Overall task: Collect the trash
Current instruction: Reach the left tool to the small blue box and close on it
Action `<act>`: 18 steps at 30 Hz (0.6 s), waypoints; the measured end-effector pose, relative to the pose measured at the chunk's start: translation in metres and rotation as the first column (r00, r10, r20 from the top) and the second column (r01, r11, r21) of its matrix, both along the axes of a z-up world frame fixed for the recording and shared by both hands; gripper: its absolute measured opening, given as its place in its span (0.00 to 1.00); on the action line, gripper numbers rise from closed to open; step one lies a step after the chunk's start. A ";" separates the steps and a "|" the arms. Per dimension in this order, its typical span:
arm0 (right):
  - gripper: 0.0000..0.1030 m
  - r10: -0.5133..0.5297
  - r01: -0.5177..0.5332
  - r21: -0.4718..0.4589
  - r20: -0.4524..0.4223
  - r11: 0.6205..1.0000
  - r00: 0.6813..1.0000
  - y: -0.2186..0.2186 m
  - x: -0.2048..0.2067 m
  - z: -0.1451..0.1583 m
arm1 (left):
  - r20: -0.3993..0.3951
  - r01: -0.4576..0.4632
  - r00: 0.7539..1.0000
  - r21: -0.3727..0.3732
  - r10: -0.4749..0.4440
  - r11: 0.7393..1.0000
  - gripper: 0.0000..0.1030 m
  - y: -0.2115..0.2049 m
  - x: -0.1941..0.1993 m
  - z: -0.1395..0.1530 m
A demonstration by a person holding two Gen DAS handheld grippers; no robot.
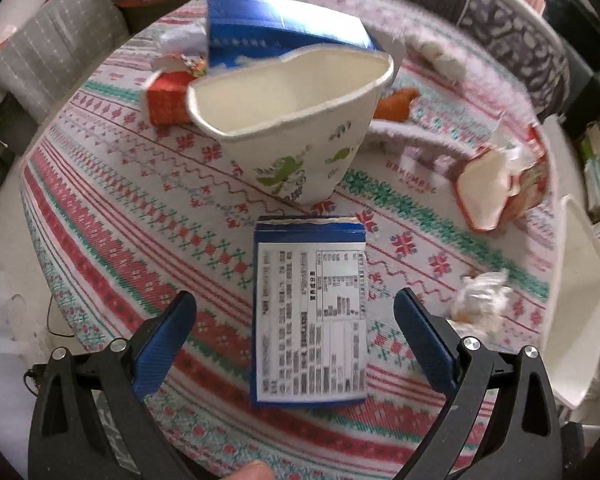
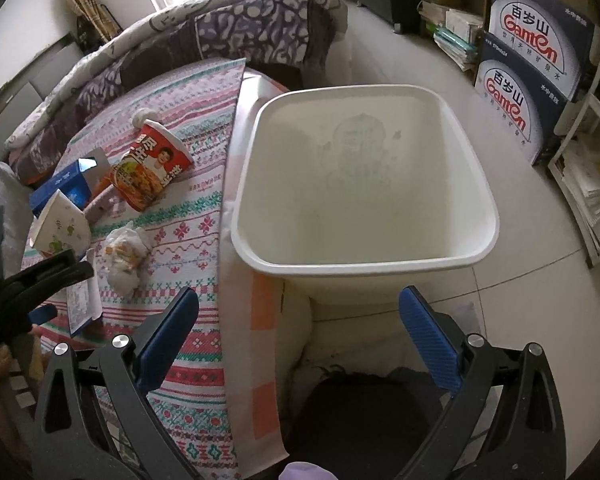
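Trash lies on a patterned cloth (image 1: 112, 240). My left gripper (image 1: 296, 304) is open, its fingers either side of a flat blue carton (image 1: 310, 320) with a printed label, not touching it. Beyond it stands a crushed white paper cup (image 1: 296, 120), with a blue box (image 1: 276, 28) and a red packet (image 1: 166, 100) behind. A red noodle cup (image 1: 496, 184) and a crumpled tissue (image 1: 480, 300) lie to the right. My right gripper (image 2: 300, 304) is open and empty above the near rim of a white bin (image 2: 364, 184), which looks empty. The noodle cup (image 2: 148, 168) and tissue (image 2: 126, 256) also show there.
The bin stands on the tiled floor beside the cloth-covered surface; its edge shows in the left wrist view (image 1: 580, 304). Folded bedding (image 2: 204, 28) lies at the back. Water cartons (image 2: 532, 72) and bookshelves (image 2: 588, 184) stand to the right. An orange wrapper (image 1: 396, 104) lies behind the paper cup.
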State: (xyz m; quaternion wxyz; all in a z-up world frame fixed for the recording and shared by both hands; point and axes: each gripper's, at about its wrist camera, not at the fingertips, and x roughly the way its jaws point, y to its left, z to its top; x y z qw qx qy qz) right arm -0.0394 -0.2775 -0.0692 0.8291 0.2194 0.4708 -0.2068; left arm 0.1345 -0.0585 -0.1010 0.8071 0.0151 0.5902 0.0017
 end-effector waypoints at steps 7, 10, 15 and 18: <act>0.93 0.066 -0.067 -0.010 -0.007 0.998 0.998 0.018 0.024 0.001 | 0.029 0.033 0.999 -0.013 -0.032 0.999 0.61 0.012 -0.010 -0.004; 0.93 0.095 -0.095 -0.018 -0.003 0.995 0.995 0.031 0.038 0.003 | 0.035 0.057 0.998 -0.049 -0.056 0.997 0.54 0.022 -0.018 0.000; 0.93 0.181 -0.181 -0.045 0.007 0.983 0.983 0.066 0.068 0.007 | 0.045 0.018 0.999 -0.117 -0.013 0.993 0.54 0.057 -0.030 0.006; 0.93 0.219 -0.218 -0.049 0.005 0.975 0.976 0.085 0.087 0.007 | 0.049 -0.023 0.998 -0.144 0.031 0.989 0.54 0.081 -0.035 0.010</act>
